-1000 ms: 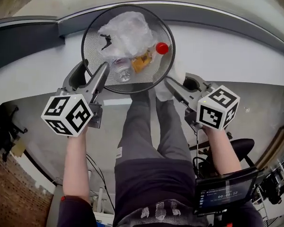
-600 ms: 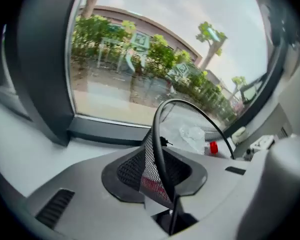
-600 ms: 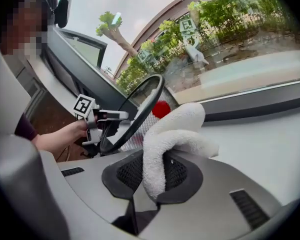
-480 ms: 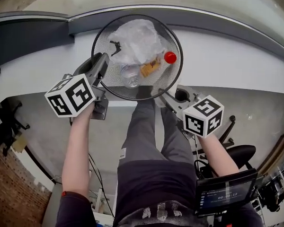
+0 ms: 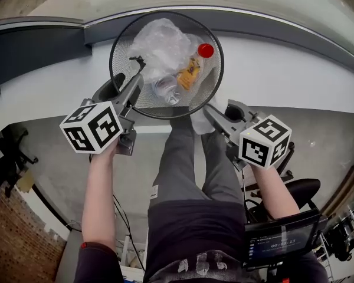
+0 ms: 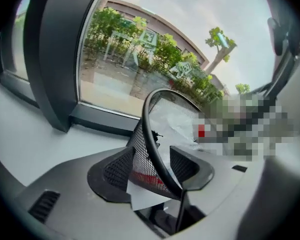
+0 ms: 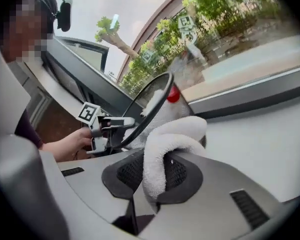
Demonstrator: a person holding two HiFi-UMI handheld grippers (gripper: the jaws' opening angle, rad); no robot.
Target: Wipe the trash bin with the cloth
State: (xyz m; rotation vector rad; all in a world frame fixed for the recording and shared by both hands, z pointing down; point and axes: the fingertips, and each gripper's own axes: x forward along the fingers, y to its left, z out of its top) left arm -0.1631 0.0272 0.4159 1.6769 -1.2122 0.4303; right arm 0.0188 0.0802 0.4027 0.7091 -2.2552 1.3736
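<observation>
Left jaws just opening, astride trash bin [image 6: 146, 134] rim, right jaws clamping cloth [image 7: 157, 156]

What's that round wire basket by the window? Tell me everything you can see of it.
The trash bin is a round black wire-mesh basket, standing on the white ledge below a window. Inside lie crumpled clear plastic and a red-capped bottle. The left gripper straddles its rim, jaws just opening. The white cloth in the right gripper seems to touch its outer wall.
</observation>
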